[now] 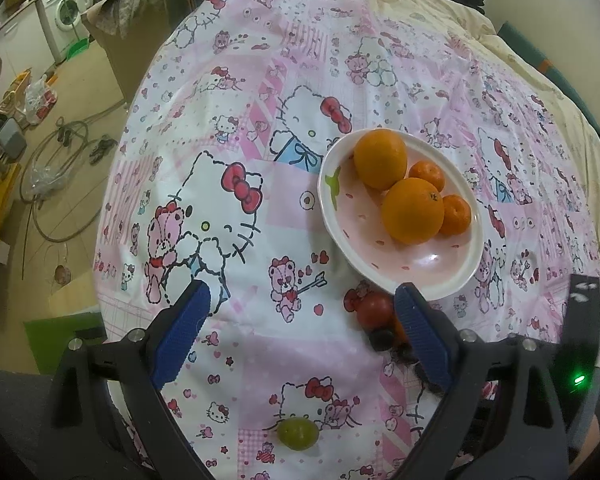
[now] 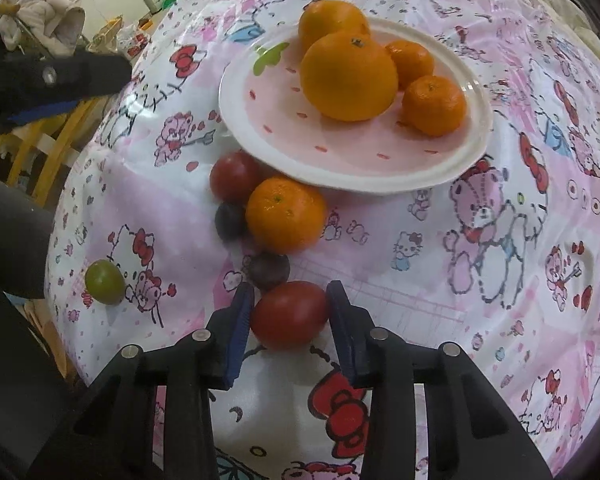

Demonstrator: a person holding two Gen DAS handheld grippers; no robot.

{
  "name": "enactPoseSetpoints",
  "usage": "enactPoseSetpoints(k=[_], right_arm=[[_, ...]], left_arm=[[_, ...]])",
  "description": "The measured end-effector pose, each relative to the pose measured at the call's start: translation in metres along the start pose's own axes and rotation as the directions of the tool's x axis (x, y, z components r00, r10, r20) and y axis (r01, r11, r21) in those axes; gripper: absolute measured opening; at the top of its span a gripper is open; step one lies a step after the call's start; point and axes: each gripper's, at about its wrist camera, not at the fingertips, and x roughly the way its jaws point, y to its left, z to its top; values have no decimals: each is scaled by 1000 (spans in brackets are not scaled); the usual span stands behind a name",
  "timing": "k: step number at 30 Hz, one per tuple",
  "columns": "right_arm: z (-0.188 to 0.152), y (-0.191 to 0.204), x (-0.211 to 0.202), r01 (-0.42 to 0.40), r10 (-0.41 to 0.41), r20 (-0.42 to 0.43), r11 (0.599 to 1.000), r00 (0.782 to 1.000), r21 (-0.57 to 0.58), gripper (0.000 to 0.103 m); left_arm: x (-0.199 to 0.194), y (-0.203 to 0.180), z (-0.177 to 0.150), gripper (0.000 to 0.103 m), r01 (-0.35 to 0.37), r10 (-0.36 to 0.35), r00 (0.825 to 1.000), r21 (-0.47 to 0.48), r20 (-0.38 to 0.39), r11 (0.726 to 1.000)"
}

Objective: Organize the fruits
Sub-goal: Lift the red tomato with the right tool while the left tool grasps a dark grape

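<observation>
R tongs (image 2: 290, 316) round tomato (image 2: 288, 314) (touching)

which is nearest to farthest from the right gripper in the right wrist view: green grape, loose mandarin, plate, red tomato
1. red tomato, between the jaws of the right gripper
2. loose mandarin, just beyond
3. green grape, off left
4. plate, farthest back

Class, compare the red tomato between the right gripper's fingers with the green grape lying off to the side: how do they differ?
Colour: the tomato is red, the grape green. Size: the tomato looks clearly bigger than the grape. State: the tomato sits between the right gripper's closing-in fingers, while the grape lies alone, untouched. Both are smooth and rounded, on the patterned cloth, off the plate.
</observation>
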Motion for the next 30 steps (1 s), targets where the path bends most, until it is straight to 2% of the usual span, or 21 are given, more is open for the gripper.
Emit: enactPoseSetpoints(k=[5, 10, 13, 15, 18, 22, 24, 28, 29, 30], right_arm=[[-4, -29, -25, -45, 37, 69, 992, 997, 119, 39], [-6, -59, -55, -88, 54, 150, 968, 987, 235, 39], [-7, -75, -72, -110, 56, 193, 953, 980, 282, 39], [-8, -79, -81, -127, 61, 216, 944, 974, 305, 39], [-12, -85, -93, -143, 65, 241, 935, 968, 325, 39], [-10, -89, -97, -143, 57, 253, 931, 966, 335, 39], [-8, -89, -96, -155, 69, 253, 928, 965, 338, 39], [-7, -88, -97, -155, 70, 256, 931, 964, 329, 39], [-7, -88, -97, -156, 71, 256, 931, 964, 329, 39], [-7, -88, -97, -159, 74, 256, 930, 964, 330, 39]], left_arm=[[13, -2, -5, 91, -4, 4, 998, 9, -65, 1000], [32, -17, -17, 89, 38, -30, 986, 44, -165, 998], [42, -31, -25, 77, 56, -35, 976, 92, -214, 994], [50, -39, -31, 65, 68, -38, 969, 116, -245, 991], [58, -49, -35, 54, 70, -24, 962, 160, -272, 985], [65, -61, -39, 53, 61, 0, 961, 212, -276, 975], [68, -66, -38, 46, 45, 21, 964, 240, -264, 970], [72, -72, -38, 43, 38, 33, 965, 262, -259, 964], [72, -73, -38, 39, 40, 31, 966, 268, -257, 963], [72, -75, -39, 30, 54, 19, 965, 271, -261, 961]])
